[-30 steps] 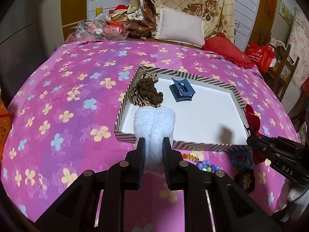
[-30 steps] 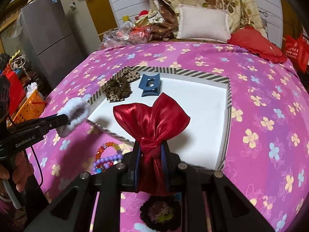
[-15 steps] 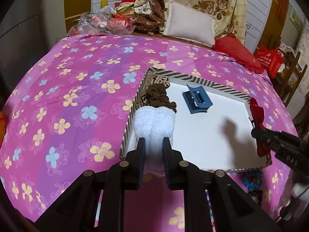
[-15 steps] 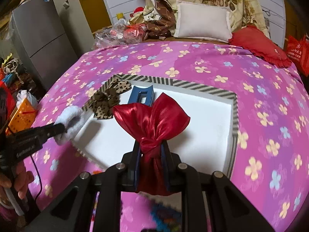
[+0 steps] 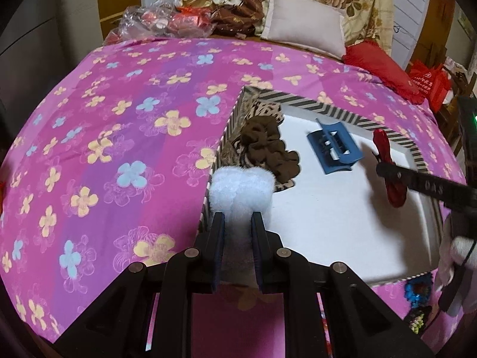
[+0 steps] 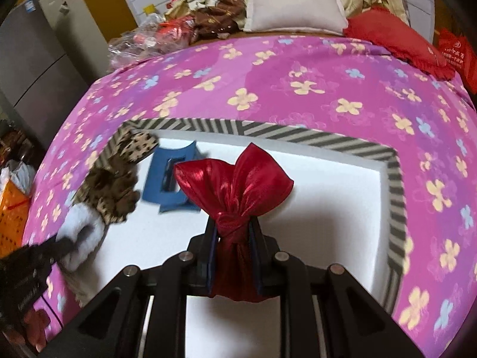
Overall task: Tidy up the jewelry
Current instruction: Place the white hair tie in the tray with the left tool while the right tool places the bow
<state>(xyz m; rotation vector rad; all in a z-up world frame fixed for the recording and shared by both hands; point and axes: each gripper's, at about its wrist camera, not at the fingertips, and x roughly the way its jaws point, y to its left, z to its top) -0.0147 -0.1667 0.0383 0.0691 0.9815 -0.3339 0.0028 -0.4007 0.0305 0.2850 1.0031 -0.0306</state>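
A striped-rim tray [image 5: 316, 106] with a white floor lies on the pink flowered bed; it also shows in the right wrist view [image 6: 298, 135]. In it lie a leopard-and-brown scrunchie [image 5: 268, 149] and a blue claw clip [image 5: 335, 150]. My left gripper [image 5: 237, 223] is shut on a white fluffy scrunchie [image 5: 241, 189], held over the tray's left rim. My right gripper [image 6: 233, 232] is shut on a red satin bow [image 6: 235, 182], held above the tray's floor. The bow also shows in the left wrist view [image 5: 389, 167].
A dark flower hair tie and a blue one [image 5: 417, 289] lie on the bed past the tray's near right corner. Pillows [image 5: 304, 26], a red cushion [image 5: 381, 65] and plastic bags [image 5: 161, 21] sit at the bed's head. An orange basket [image 6: 12, 205] stands left of the bed.
Both grippers moved forward over the tray with their items. The white scrunchie came nearer the brown scrunchie; the red bow now hangs over the tray's floor near the blue clip.
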